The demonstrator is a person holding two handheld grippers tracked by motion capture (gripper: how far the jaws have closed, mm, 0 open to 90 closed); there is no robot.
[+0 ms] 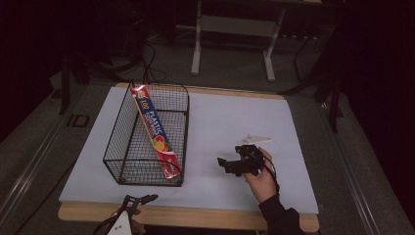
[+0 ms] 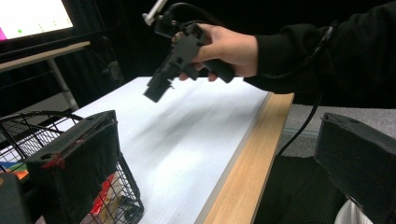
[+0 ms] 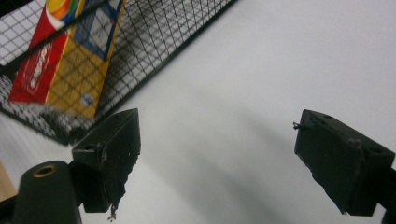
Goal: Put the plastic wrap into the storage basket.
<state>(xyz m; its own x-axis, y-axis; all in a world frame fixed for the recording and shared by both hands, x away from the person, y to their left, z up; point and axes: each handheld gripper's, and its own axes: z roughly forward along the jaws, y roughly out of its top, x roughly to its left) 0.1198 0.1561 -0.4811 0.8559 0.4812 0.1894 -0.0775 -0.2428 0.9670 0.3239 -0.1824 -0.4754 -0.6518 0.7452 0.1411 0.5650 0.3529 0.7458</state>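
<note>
A long red, yellow and blue box of plastic wrap point(image 1: 155, 134) lies slanted inside a black wire basket point(image 1: 113, 144), its far end propped on the basket's back rim. In the right gripper view the box point(image 3: 60, 60) shows behind the mesh point(image 3: 154, 42). My right gripper point(image 1: 226, 165) hovers over the white table right of the basket, open and holding nothing point(image 3: 229, 158). My left gripper point(image 1: 142, 198) sits at the table's front edge, below the basket's near corner, jaws wide apart and empty point(image 2: 215, 172). The left gripper view also catches the right gripper point(image 2: 173, 60), held by a hand.
The white tabletop point(image 1: 235, 117) has a wooden front edge point(image 2: 252, 154). Dark floor, cables and a metal stand's legs point(image 1: 232, 44) lie beyond the table. The basket's near corner point(image 2: 130, 205) is close to the left jaw.
</note>
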